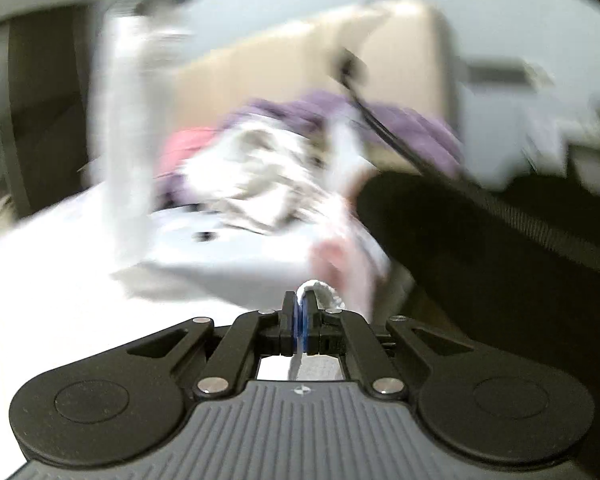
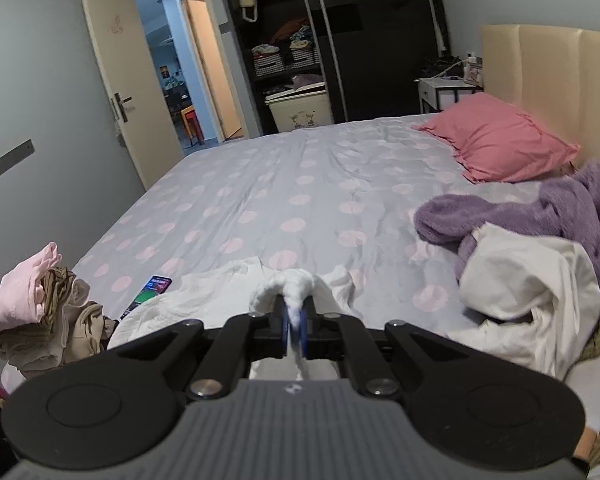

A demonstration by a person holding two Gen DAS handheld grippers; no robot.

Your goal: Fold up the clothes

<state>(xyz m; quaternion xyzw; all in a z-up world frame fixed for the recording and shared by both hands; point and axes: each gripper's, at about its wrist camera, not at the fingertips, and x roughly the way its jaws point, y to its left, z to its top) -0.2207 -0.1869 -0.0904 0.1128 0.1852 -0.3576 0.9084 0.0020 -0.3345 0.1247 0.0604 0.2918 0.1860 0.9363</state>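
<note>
The white garment (image 2: 220,292) is thin, crinkled cotton, bunched into a soft wad where the right gripper (image 2: 296,320) pinches it, fingers closed tight on the fold. From that pinch the cloth spreads out ahead and to the left of the fingers, lying rumpled on the spotted bedsheet (image 2: 300,184), its longer run going leftward toward a phone (image 2: 148,290) that peeks out just past its edge. The left gripper (image 1: 302,312) is also clamped shut on a small tuft of white cloth (image 1: 320,290); that view is badly blurred, so I cannot tell which way the rest of the fabric hangs there. Right of the right fingers sits a heap of a cream garment (image 2: 528,280) over a purple fleece (image 2: 540,208), with a pink pillow (image 2: 496,140) farther ahead. Left of them is a folded stack (image 2: 40,300) of pink and beige clothes.
</note>
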